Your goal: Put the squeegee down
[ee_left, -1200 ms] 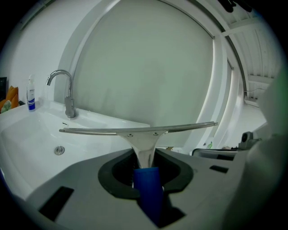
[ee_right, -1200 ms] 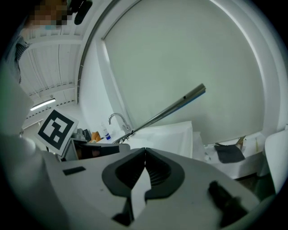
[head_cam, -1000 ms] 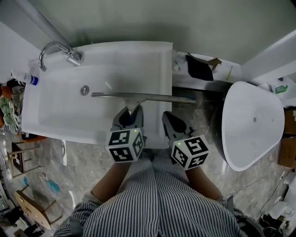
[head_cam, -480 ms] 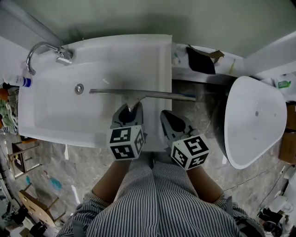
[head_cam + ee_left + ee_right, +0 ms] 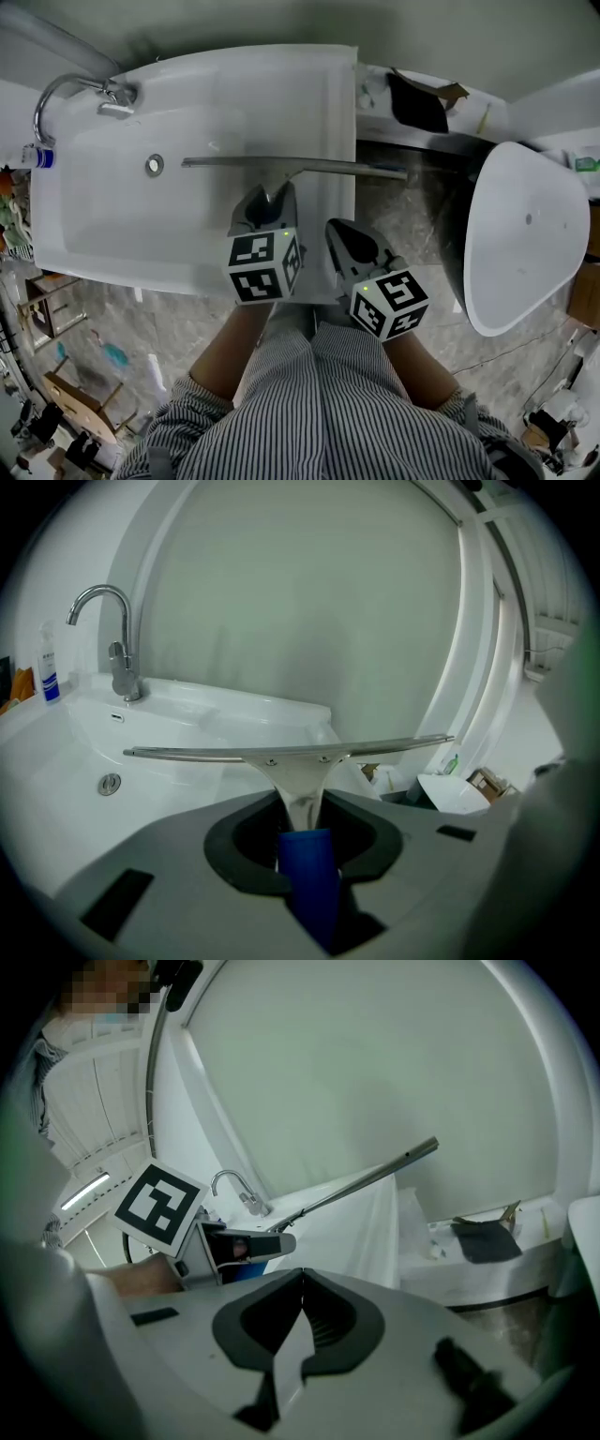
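Quick count first: one squeegee [image 5: 295, 167], two grippers, one white sink [image 5: 103, 216] with one chrome faucet [image 5: 70, 89] and one round drain [image 5: 155, 165], one small bottle [image 5: 44, 667] with a blue label by the faucet, plus one big white oval fixture [image 5: 525, 234] off to the right.

The two grippers sit side by side just above the person's striped lap, both angled forward and down toward the sink. Bare forearms come out of striped sleeves [image 5: 202, 412] behind them. The left gripper [image 5: 265, 214] is over the sink's near right part. The right gripper [image 5: 343, 236] is just beside it, around the sink's right edge.

The left gripper is clamped on the squeegee's blue handle [image 5: 307, 874] — its own view shows the handle wedged right between the jaws, with the metal neck fanning up to the blade. The right gripper has its jaws pressed together with nothing in them.

The squeegee is held up over the right half of the sink, not lying on it. Its long blade runs left to right across the head view, about level, starting near the drain and sticking out past the sink's right rim. The handle points back toward the person, square to the blade — so the whole thing makes a T with the stem in the left gripper.
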{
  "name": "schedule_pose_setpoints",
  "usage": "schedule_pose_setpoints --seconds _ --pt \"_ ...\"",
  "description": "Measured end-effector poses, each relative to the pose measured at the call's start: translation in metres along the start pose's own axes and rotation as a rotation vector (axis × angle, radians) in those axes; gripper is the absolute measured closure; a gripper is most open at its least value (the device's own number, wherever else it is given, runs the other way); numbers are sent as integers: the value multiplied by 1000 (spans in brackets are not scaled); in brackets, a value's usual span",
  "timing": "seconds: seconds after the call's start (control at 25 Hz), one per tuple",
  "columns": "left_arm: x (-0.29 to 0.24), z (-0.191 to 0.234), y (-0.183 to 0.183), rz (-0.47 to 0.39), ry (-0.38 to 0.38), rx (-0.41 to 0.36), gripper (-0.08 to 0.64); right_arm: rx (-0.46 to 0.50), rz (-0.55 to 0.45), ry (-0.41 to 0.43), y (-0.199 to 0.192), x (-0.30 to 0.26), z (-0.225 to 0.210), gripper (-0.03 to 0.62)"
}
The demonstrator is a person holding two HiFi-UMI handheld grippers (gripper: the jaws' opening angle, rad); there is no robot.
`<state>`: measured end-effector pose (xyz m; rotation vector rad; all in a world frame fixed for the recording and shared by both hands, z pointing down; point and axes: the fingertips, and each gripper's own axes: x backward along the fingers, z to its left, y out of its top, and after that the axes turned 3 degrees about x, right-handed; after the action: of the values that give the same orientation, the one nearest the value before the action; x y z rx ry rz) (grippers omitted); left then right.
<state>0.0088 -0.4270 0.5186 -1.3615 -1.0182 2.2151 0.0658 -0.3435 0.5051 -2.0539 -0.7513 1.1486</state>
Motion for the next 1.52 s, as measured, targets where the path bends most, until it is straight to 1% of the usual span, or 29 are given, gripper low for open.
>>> schedule_pose_setpoints --seconds 0.16,0.48,0.64,0.8,1.0,1.16,1.36,1.52 --pt "-14 5 -1 26 6 2 460 -18 13 15 -2 -7 -5 577" --pt "-35 7 -7 65 23 -12 460 -32 29 9 -3 -17 -22 575" --pt "-43 9 -11 93 35 -9 460 -23 43 14 -4 -18 -24 575" --pt "-50 7 -13 115 40 -24 460 -37 49 22 -6 -21 -25 577" --pt "-55 9 -21 142 44 -20 460 -43 45 29 -6 -25 -27 577" --pt "-56 11 -24 151 52 -44 460 -54 46 19 -8 -23 -30 577" --pt "-58 10 -25 154 58 -42 460 -40 42 5 -7 -19 -33 577" --pt "-59 10 -26 155 73 -59 460 -40 43 7 -10 -19 -32 577"
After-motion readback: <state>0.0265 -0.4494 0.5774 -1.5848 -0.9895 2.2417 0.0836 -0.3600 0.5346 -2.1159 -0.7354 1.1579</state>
